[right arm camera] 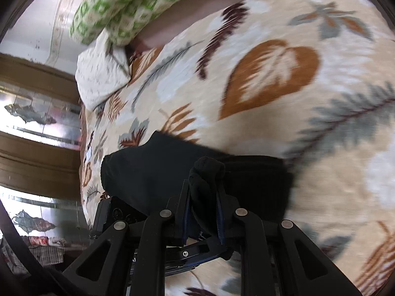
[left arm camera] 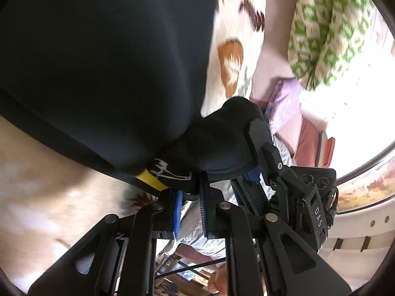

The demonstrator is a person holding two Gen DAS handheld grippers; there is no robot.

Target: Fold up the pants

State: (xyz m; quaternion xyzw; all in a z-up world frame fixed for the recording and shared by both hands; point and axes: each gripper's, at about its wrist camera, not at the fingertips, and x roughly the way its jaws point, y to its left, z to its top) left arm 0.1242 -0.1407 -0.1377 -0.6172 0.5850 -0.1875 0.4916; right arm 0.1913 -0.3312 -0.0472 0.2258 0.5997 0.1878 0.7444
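Leaf-printed cotton in cream, rust and grey covers the bed (right arm camera: 271, 79), and a green-and-white patterned pillow (right arm camera: 128, 7) lies at its far end. Over this bedspread hang the dark pants (left arm camera: 103, 61), lifted clear of the cover for most of their spread, one broad panel filling the left wrist view and a shorter flap trailing onto the bed in the right wrist view.

The garment lies ahead of and above both sets of fingers, stretched between them, so its long axis seems to run from one hand to the other. Neither hand looks nearer; each holds its own end, and the two tools are close together, the right one showing just beside the left.

The left gripper (left arm camera: 191, 197) has its blue-padded fingers nearly together, pinched on a thin edge of cloth by a yellow tag (left arm camera: 150, 178) and white print. The right gripper (right arm camera: 203, 197) stands slightly wider, clamped on a thicker bunched fold.
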